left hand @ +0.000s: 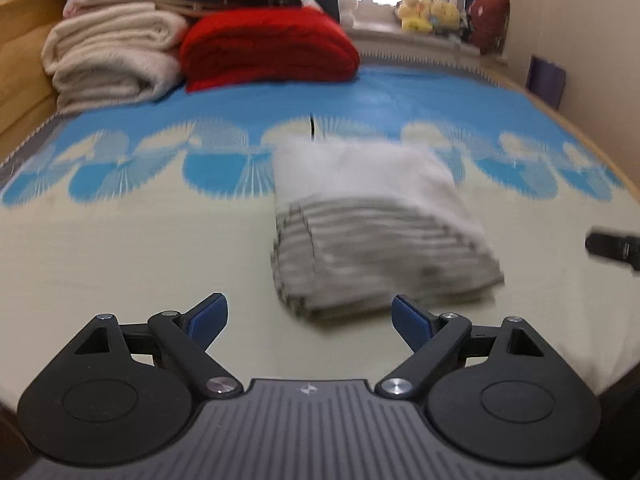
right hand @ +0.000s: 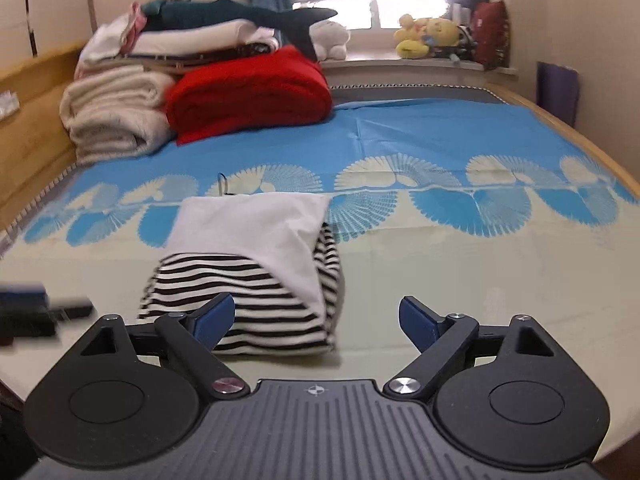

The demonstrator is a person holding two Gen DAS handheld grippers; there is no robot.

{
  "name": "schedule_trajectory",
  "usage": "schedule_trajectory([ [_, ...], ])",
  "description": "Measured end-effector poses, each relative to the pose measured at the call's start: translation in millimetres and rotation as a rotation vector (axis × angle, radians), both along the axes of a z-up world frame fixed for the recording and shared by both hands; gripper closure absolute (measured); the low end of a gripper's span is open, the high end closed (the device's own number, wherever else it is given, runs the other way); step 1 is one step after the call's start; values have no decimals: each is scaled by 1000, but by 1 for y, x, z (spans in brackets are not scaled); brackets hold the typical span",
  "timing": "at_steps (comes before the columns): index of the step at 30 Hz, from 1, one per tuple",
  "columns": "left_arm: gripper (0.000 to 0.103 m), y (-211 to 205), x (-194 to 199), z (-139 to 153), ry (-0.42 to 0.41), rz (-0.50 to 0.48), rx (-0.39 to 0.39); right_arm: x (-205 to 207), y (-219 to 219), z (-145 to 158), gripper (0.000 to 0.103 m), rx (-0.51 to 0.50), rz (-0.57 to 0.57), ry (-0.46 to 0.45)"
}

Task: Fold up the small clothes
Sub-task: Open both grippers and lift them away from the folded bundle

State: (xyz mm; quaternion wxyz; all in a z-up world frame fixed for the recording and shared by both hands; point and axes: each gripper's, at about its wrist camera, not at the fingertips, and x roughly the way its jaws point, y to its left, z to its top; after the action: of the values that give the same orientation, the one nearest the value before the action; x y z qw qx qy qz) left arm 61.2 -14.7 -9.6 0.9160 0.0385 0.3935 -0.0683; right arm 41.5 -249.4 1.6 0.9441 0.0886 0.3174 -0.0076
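**Folded garment lies free on the bed, both grippers spread wide**

The bed cover (right hand: 420, 128) fills both views — blue at the far half, pale cream at the near half, with a row of fan shapes between. A wooden bed frame (right hand: 36, 92) borders it on the left, and a thin wooden edge runs along the right side near the wall. At the far left corner stands a stack of cream blankets (right hand: 112, 120) with a red blanket (right hand: 248, 92) touching it. The middle and right parts of the cover are flat and free.

The folded garment (right hand: 248, 256), white on top and black-and-white striped below, lies on the cream part, near the fan row.

The left gripper (left hand: 310, 320) has its jaws spread, nothing between them; the garment (left hand: 376, 224) lies just ahead. The right gripper (right hand: 318, 320) is also spread wide — its left fingertip (right hand: 214, 318) overlaps the striped edge in the picture, whether touching I cannot tell.
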Motion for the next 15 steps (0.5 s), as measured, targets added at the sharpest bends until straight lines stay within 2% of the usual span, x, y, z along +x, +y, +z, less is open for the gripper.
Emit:
schedule_trajectory([
  [2, 11, -4, -11, -1, 23, 13, -15, -12, 15, -7, 12, -34, 15, 13],
  [4, 11, -4, -22, 2, -8, 23, -46, -15, 29, -11, 12, -75, 48, 27],
  [8, 11, -8, -28, 3, -12, 22, -50, -14, 47, -16, 12, -143, 106, 31],
  [15, 11, -13, -22, -4, -1, 10, -68, -8, 52, -17, 12, -80, 87, 44],
])
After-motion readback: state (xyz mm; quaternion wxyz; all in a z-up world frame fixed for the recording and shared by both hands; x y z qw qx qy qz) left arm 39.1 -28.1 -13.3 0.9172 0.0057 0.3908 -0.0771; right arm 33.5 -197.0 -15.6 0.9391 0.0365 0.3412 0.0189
